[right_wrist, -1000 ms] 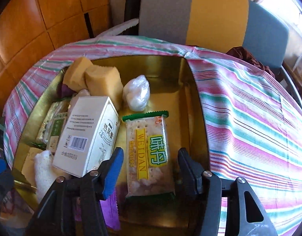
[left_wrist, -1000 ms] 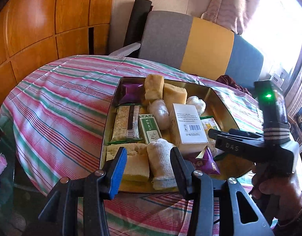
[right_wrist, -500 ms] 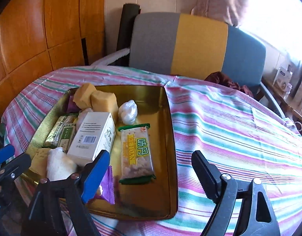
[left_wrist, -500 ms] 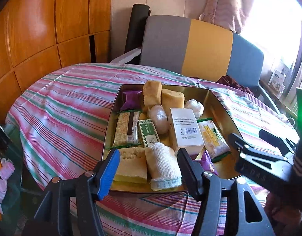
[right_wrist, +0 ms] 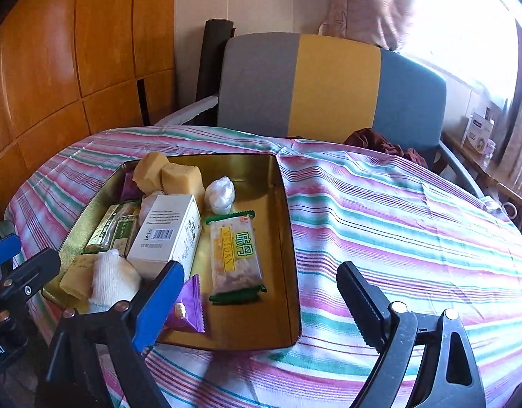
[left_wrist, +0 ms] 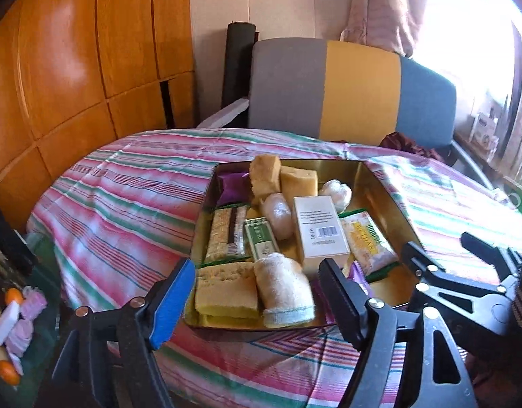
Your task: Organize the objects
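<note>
Both grippers hang over the near edge of the table with nothing between their fingers. Left gripper has just been opening and its jaws stand wide apart, framing the near end of the tin; the right gripper has likewise just been opening and gapes over the tin's near right corner and the striped cloth.

All the task's things lie inside the gold tin, which sits on the cloth. A white box lies at the middle, with the cracker pack just right of it, flat on the tin floor. A purple sachet is near the front, partly hidden behind the right gripper's blue pad. At the near left, a sponge and a rolled white cloth lie side by side, touching. Two yellow blocks stand at the far end, beside a clear-wrapped white lump. Another purple pack in the far left corner is half covered by a block.

Beyond the table, a chair is cut off by the table edge, and the window glare washes out the upper right. Small items at the lower left of the left wrist view are too blurred to name.
</note>
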The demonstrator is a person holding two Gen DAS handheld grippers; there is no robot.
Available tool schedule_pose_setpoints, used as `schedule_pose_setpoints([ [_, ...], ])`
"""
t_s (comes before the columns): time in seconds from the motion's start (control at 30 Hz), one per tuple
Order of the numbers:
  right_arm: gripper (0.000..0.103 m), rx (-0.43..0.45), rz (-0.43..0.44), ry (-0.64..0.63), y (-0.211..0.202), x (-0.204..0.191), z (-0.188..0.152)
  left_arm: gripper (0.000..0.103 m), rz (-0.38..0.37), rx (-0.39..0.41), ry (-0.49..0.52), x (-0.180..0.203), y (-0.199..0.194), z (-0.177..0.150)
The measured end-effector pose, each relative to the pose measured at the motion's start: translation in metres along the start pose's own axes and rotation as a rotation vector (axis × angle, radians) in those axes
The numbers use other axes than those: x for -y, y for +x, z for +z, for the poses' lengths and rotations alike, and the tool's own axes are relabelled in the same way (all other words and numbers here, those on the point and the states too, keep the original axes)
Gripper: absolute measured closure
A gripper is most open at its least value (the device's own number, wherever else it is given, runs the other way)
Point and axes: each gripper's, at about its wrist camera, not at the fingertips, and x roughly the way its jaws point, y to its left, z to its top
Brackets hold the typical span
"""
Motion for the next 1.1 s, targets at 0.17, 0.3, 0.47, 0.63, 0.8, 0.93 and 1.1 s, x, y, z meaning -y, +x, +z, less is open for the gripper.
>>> schedule_pose_setpoints([
  [0.17, 0.011, 0.003, 0.000, 0.015, -0.005, 0.003, -0.002, 0.026, -0.019, 0.012, -0.008, -0.003, -0.007, -0.003],
  [0.3, 0.011, 0.001, 0.003, 0.022, -0.009, 0.004, -0.004, 0.026, -0.023, 0.031, -0.029, -0.005, -0.011, -0.002],
  [0.47, 0.010, -0.001, 0.004, 0.020, -0.010, 0.002, -0.005, 0.027, -0.029, 0.025, -0.036, -0.006, -0.012, -0.002],
  [0.63, 0.010, 0.003, 0.000, 0.017, -0.010, 0.000, -0.005, 0.027, -0.032, 0.021, -0.035, -0.005, -0.011, -0.003],
  [0.8, 0.010, 0.001, 0.003, 0.011, -0.010, -0.003, -0.005, 0.027, -0.034, 0.026, -0.018, -0.004, -0.010, -0.005],
  [0.93, 0.010, -0.001, 0.005, 0.007, -0.009, -0.004, -0.004, 0.027, -0.042, 0.025, -0.023, -0.006, -0.008, -0.006],
  [1.1, 0.010, -0.006, 0.010, 0.009, -0.007, -0.004, -0.005, 0.031, -0.052, 0.027, -0.028, -0.008, -0.006, -0.007],
])
